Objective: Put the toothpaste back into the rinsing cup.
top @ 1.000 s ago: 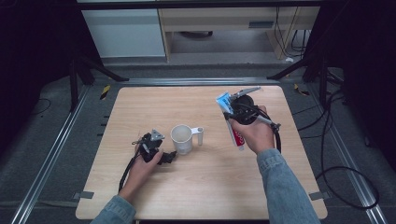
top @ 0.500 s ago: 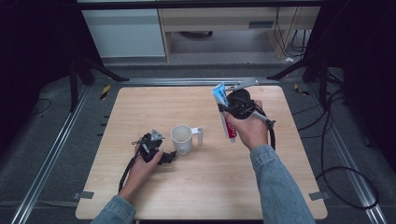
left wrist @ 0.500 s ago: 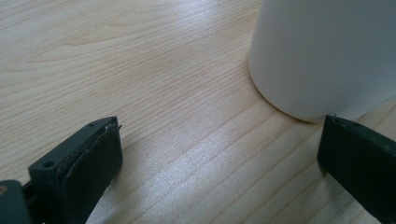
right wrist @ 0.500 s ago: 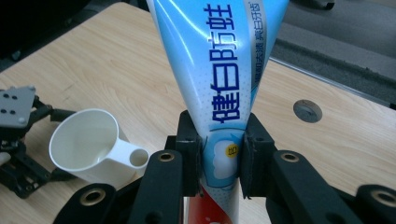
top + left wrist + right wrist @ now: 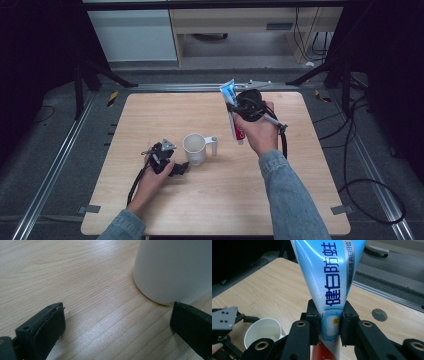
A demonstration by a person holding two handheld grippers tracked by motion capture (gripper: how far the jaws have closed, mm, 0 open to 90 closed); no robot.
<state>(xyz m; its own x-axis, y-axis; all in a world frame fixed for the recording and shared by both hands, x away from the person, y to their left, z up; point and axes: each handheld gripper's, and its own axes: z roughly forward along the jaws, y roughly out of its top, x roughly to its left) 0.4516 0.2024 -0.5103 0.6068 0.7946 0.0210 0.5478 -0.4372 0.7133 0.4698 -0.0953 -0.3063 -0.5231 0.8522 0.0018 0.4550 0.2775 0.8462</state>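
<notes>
A white mug [image 5: 195, 149] stands upright near the table's middle, handle pointing right. My left gripper [image 5: 176, 167] rests on the wood just left of it, open; in the left gripper view the mug's wall [image 5: 172, 270] rises close ahead at the right, beyond the spread jaws [image 5: 117, 325]. My right gripper [image 5: 236, 107] is held above the table's far right part, shut on a blue, white and red toothpaste tube [image 5: 233, 111]. In the right gripper view the tube [image 5: 329, 277] stands clamped between the pads, with the mug [image 5: 263, 333] below at the left.
The wooden table [image 5: 150, 115] sits inside a metal frame with rails [image 5: 50, 165] on both sides. A round grey disc [image 5: 379, 314] is set in the tabletop near the far edge. Cables [image 5: 360, 165] lie on the floor at the right. Cabinets [image 5: 135, 30] stand behind.
My right gripper has carried the toothpaste tube leftward and slightly toward the mug, tilting it more upright. The left gripper and the mug have stayed put.
</notes>
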